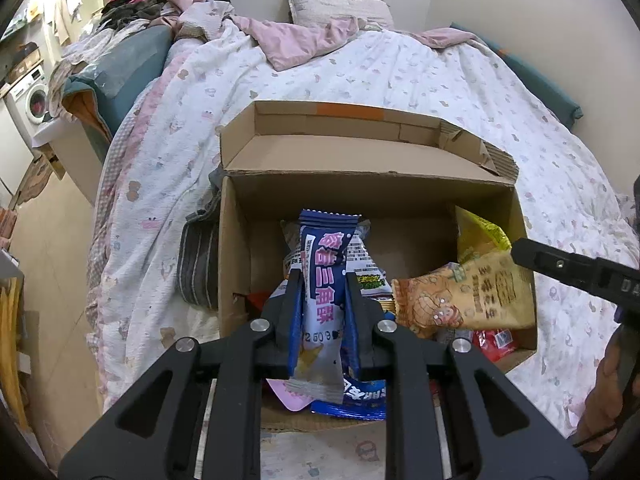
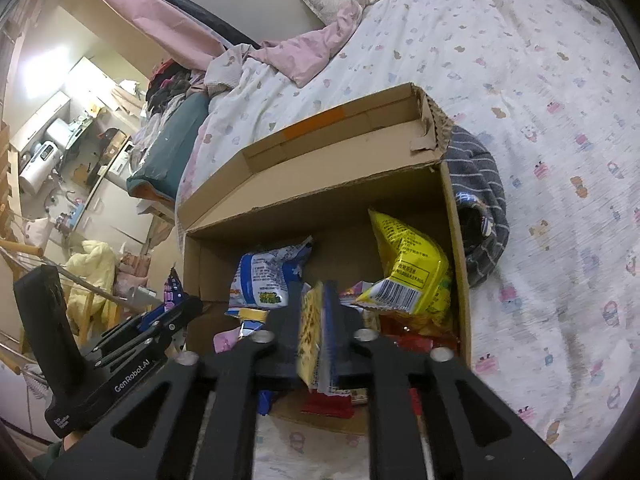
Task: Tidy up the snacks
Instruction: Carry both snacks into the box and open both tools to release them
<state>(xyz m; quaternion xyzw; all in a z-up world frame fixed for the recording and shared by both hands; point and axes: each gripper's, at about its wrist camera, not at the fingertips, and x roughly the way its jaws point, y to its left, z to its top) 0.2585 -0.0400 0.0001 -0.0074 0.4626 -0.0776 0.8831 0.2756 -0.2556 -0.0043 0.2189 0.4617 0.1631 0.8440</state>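
- Your left gripper (image 1: 322, 280) is clamped on a blue snack packet (image 1: 320, 300), held upright over the cardboard box (image 1: 234, 248).
- Your right gripper (image 2: 320, 292) has a yellow packet (image 2: 310, 336) edge-on between its jaws (can't tell whether the pads press it).
- The box sits on the bed quilt (image 1: 400, 68), with other snacks inside: an orange bag (image 1: 460, 296) and a yellow bag (image 2: 412, 264).

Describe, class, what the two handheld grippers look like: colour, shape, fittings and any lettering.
Both are matte black. The left gripper has slotted arms with round silver pivot pins, and so does the right gripper. In the right wrist view the left gripper's body has an upright black handle and white "GenRobot.AI" lettering.
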